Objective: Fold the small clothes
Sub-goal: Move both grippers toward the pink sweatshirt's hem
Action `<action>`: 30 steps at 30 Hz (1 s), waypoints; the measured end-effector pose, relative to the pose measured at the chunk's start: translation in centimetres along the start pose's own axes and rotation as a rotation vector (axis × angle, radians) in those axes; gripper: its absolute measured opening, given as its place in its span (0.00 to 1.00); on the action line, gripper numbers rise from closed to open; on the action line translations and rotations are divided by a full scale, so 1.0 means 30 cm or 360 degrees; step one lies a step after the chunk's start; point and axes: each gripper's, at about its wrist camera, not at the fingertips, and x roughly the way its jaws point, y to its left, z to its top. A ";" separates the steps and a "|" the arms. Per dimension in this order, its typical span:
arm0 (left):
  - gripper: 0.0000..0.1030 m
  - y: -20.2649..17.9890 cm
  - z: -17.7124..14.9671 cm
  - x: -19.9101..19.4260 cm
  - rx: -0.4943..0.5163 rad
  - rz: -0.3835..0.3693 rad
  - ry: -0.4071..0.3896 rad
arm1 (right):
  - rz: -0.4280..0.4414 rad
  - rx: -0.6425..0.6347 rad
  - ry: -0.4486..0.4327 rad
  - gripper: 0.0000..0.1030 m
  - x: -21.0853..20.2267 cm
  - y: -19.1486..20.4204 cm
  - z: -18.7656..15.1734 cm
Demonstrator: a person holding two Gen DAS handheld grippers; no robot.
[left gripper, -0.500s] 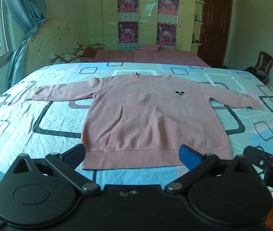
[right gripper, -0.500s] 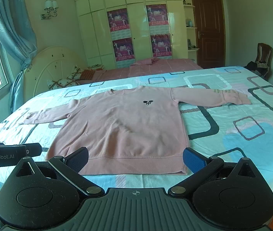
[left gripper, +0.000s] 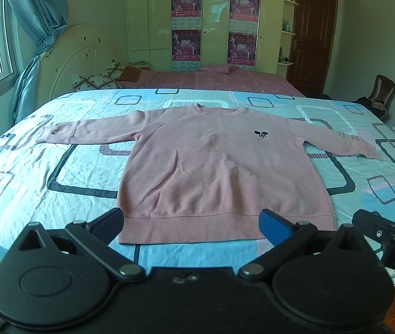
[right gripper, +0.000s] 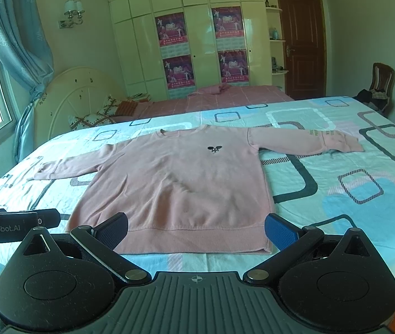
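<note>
A pink long-sleeved sweatshirt (left gripper: 219, 167) lies flat, front up, on the bed, with both sleeves spread out and a small black logo on the chest. It also shows in the right wrist view (right gripper: 180, 183). My left gripper (left gripper: 191, 221) is open and empty, just short of the hem near the bed's front edge. My right gripper (right gripper: 196, 228) is open and empty, also just short of the hem, at its right part. Neither gripper touches the cloth.
The bed has a light blue sheet (left gripper: 58, 167) with square patterns. A second bed with a pink cover (left gripper: 225, 79) stands behind it. A cream headboard (left gripper: 86, 64), a window with a blue curtain, wardrobes, a brown door and a chair (right gripper: 381, 80) stand around.
Both views have shifted only slightly. The sweatshirt lies as before and both grippers stay open.
</note>
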 end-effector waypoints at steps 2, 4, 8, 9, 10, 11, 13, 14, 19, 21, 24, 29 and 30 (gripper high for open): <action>0.99 -0.004 -0.001 0.002 0.0001 0.0006 -0.0003 | -0.0006 -0.0007 -0.0007 1.00 0.001 0.002 0.000; 0.99 0.000 -0.002 0.003 0.0007 0.0007 -0.0006 | -0.0013 -0.0011 -0.0012 1.00 0.001 0.001 0.001; 0.99 -0.003 0.001 0.001 0.0000 0.0003 0.0004 | -0.0009 -0.0004 -0.0002 1.00 0.006 0.002 0.004; 0.99 -0.001 0.000 0.002 -0.0001 0.0002 0.0004 | -0.0008 -0.0002 -0.0002 1.00 0.008 0.001 0.005; 0.99 -0.003 0.000 0.002 -0.0002 0.0002 0.0004 | -0.0006 0.0001 -0.0002 1.00 0.011 -0.001 0.006; 0.99 -0.002 0.000 0.002 -0.0003 0.0001 0.0006 | -0.0008 -0.0001 -0.0001 1.00 0.013 -0.001 0.006; 0.99 -0.003 0.000 0.005 -0.0002 0.0003 0.0012 | -0.0023 -0.0022 -0.0006 1.00 0.012 0.000 0.006; 0.99 0.000 -0.001 0.009 -0.0002 0.0003 0.0014 | -0.0023 -0.0020 -0.0008 1.00 0.015 -0.004 0.008; 0.99 -0.017 0.023 0.062 -0.0015 0.0012 0.0036 | -0.0034 0.0010 0.0009 1.00 0.046 -0.021 0.015; 0.99 -0.016 0.031 0.078 -0.0017 0.0012 0.0057 | -0.0036 0.0032 0.0011 1.00 0.062 -0.031 0.017; 0.99 -0.016 0.045 0.105 -0.0018 0.0020 0.0080 | -0.0070 0.0012 -0.0002 1.00 0.082 -0.040 0.023; 0.99 -0.008 0.074 0.165 -0.0009 0.0045 0.0066 | -0.0142 -0.0031 0.0011 1.00 0.129 -0.060 0.040; 0.99 -0.007 0.082 0.179 -0.0008 0.0048 0.0070 | -0.0149 -0.0020 0.0034 1.00 0.143 -0.065 0.043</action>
